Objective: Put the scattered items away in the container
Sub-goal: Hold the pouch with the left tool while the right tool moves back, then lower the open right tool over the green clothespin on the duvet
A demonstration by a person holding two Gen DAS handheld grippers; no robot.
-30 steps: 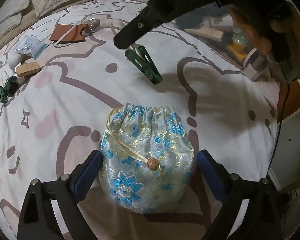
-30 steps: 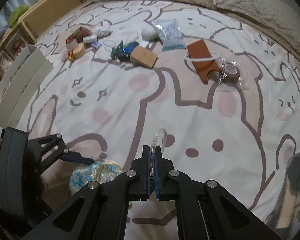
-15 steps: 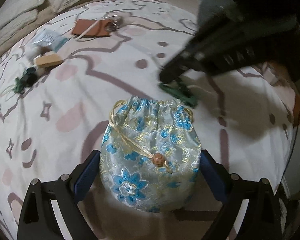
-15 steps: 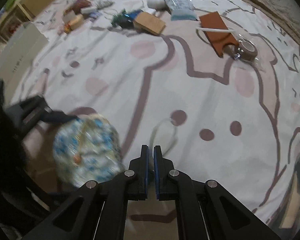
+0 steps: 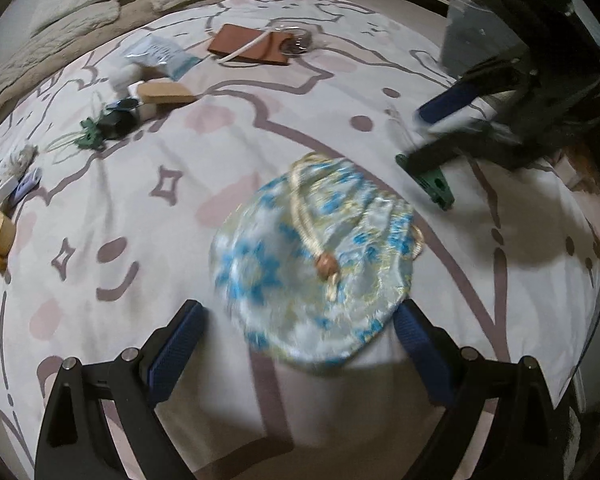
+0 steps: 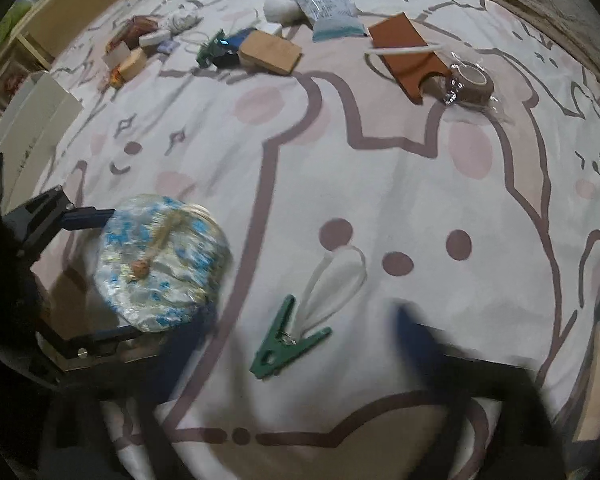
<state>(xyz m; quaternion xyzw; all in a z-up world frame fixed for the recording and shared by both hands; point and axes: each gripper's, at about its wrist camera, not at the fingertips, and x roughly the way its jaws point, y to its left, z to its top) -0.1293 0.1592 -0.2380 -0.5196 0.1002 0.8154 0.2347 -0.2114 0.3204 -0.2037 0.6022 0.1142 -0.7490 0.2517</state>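
Observation:
A blue-flowered drawstring pouch (image 5: 316, 256) with a wooden bead lies on the patterned bedsheet between the open jaws of my left gripper (image 5: 300, 344); it also shows in the right wrist view (image 6: 159, 268). My right gripper (image 6: 300, 344) is open and motion-blurred. A clear ring (image 6: 336, 284) and a green clothes peg (image 6: 285, 338) lie on the sheet just ahead of it. The peg also shows in the left wrist view (image 5: 436, 188).
Scattered at the far side are a brown leather piece (image 6: 408, 56), a tape roll (image 6: 470, 82), a tan block (image 6: 269, 54), a blue packet (image 6: 330, 8), a green toy (image 6: 211, 50) and small items (image 6: 135, 52). White boards (image 6: 31, 120) stand at the left.
My right gripper has opened and let go of the clear ring, which now lies on the sheet by the peg. The left gripper and pouch have swung to the right.

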